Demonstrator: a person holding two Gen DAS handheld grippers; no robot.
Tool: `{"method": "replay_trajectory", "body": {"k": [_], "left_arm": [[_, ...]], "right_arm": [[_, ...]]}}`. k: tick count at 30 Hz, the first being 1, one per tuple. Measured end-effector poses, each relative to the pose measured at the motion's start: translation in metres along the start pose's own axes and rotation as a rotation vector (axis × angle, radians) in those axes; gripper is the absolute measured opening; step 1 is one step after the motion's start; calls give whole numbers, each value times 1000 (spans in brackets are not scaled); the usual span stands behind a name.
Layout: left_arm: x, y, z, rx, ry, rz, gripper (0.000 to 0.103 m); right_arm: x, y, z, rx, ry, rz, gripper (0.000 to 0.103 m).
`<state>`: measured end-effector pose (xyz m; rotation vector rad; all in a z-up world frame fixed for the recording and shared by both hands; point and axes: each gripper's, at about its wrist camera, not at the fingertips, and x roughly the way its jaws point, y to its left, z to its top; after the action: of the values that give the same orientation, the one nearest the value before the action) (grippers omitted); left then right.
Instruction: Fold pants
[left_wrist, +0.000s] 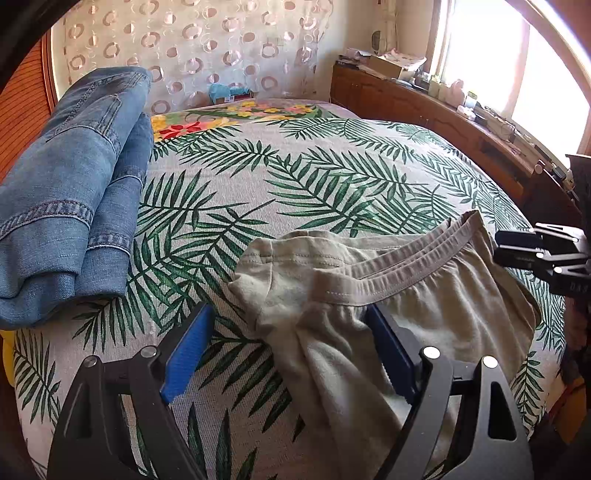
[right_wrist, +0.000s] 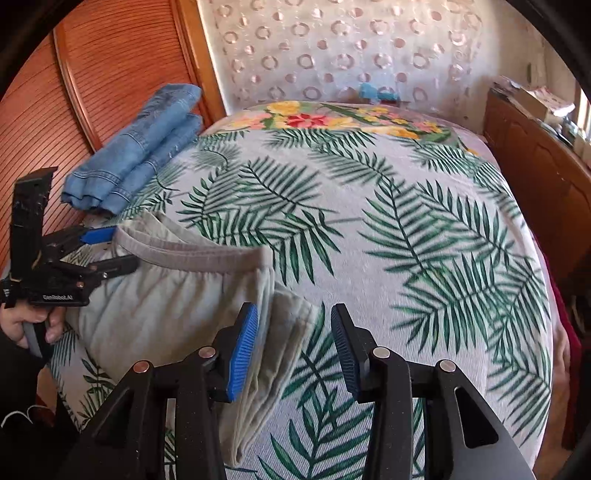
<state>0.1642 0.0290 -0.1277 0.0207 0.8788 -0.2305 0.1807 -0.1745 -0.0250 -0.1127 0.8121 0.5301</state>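
two grippers work over the bed (right_wrist: 424, 229). left gripper (left_wrist: 284, 347) has its fingers spread apart, the folded pants (left_wrist: 388, 295) partly between them. right gripper (right_wrist: 293, 347) is also spread, the pants' edge by its left finger. beyond the left gripper, to its left, lie folded jeans (left_wrist: 74, 192).

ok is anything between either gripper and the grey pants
Nothing visible. The left gripper is open with the grey pants bunched between its fingers. The right gripper is open at the pants' other edge. The folded jeans lie apart at the bed's far left side.
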Motion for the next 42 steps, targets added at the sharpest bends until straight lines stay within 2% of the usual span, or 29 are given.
{"method": "replay_trajectory", "body": {"k": [14, 15, 17, 18, 26, 33, 42], "left_arm": [[0, 0, 0, 0, 0, 0, 85], [0, 0, 0, 0, 0, -1, 85], [0, 0, 0, 0, 0, -1, 85], [0, 0, 0, -1, 0, -1, 85], [0, 0, 0, 0, 0, -1, 85], [0, 0, 0, 0, 1, -1, 85], [0, 1, 0, -5, -2, -7, 85]], "right_arm": [[9, 9, -5, 35, -5, 37, 44], [11, 7, -4, 40, -5, 45, 45], [13, 6, -3, 52, -7, 59, 58], [12, 4, -3, 58, -12, 64, 60], [0, 3, -2, 74, -33, 41, 65], [9, 16, -5, 49, 5, 20, 66], [18, 28, -3, 26, -11, 22, 66]]}}
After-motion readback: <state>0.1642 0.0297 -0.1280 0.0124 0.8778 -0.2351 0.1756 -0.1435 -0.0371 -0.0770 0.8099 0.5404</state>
